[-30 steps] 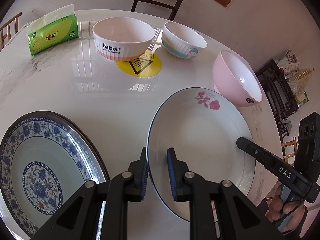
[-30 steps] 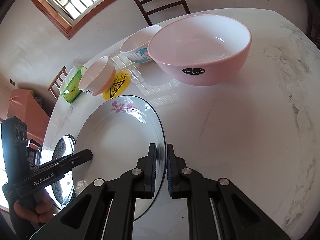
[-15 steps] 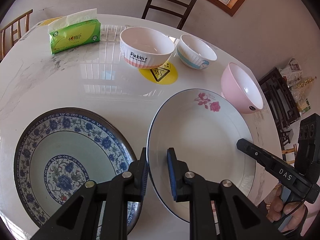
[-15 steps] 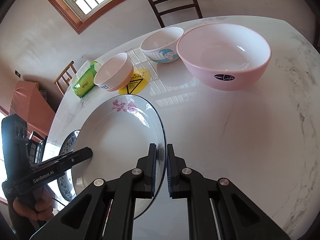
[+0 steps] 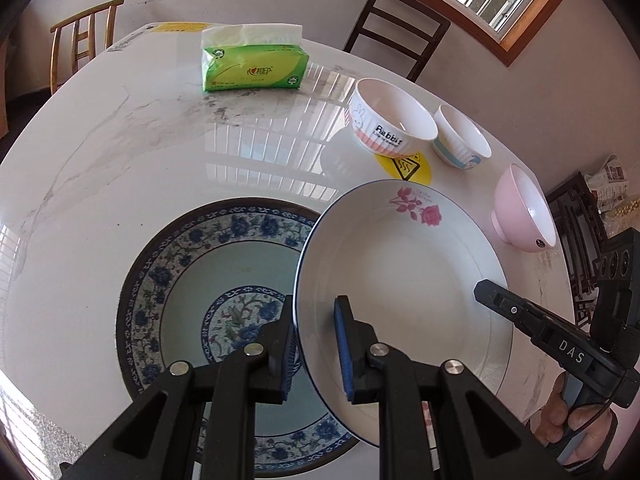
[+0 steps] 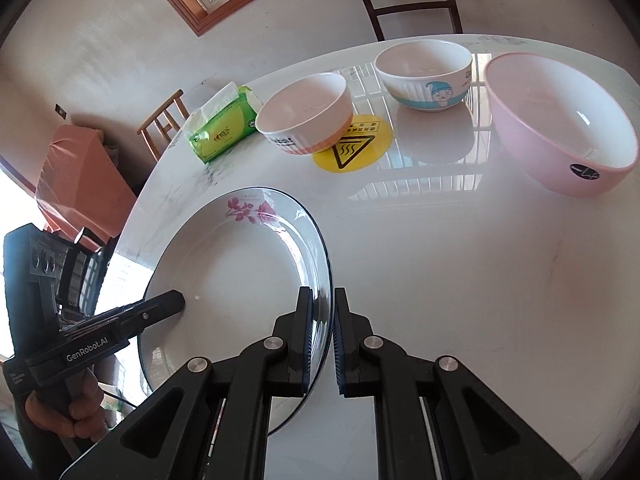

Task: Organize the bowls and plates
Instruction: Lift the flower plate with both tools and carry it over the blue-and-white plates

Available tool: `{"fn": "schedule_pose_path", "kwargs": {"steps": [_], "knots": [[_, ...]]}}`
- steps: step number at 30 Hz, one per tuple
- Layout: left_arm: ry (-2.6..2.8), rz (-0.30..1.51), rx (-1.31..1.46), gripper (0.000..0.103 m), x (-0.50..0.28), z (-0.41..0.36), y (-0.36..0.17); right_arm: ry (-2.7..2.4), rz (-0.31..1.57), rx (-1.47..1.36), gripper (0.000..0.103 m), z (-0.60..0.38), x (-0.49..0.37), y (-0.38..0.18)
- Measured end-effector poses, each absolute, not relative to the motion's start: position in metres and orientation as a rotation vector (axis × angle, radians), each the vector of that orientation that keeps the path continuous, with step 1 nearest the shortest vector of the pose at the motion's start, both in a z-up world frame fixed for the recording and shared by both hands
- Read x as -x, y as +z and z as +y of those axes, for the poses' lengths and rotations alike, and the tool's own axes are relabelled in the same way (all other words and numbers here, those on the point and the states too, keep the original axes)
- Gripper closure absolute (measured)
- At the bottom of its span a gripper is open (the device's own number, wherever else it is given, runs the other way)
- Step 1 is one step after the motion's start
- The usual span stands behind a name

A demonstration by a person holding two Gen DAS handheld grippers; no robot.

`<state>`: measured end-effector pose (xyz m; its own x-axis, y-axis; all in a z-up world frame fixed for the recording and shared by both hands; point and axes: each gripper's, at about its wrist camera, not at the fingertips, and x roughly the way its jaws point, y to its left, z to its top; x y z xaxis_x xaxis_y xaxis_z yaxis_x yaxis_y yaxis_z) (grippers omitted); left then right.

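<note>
Two tools, left (image 5: 316,336) and right (image 6: 321,338), angled downward, clamped on rose plate (image 5: 400,280) rims.

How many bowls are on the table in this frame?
3. The Rabbit bowl sits on the yellow sticker, the cartoon bowl right beside it, and the pink bowl stands apart near the table edge. None seems hidden.
</note>
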<state>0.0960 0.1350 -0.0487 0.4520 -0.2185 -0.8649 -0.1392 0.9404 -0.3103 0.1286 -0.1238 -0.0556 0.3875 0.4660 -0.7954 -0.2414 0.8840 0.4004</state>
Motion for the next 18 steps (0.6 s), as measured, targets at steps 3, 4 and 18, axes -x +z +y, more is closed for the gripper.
{"fn": "schedule_pose_path", "kwargs": {"steps": [3,4,18], "knots": [[-0.022,1.107,0.374,0.085,-0.087,0.152,-0.05,0.487,1.093,-0.214,0.093,-0.104,-0.129,-0.056],[-0.011,1.108,0.378,0.085,-0.084,0.158,-0.051,0.497,1.095,-0.208,0.093,-0.099,-0.129,-0.057],[0.067,1.139,0.437,0.085,-0.061,0.206,-0.071,0.579,1.167,-0.131,0.093,-0.035,-0.122,-0.075]]}}
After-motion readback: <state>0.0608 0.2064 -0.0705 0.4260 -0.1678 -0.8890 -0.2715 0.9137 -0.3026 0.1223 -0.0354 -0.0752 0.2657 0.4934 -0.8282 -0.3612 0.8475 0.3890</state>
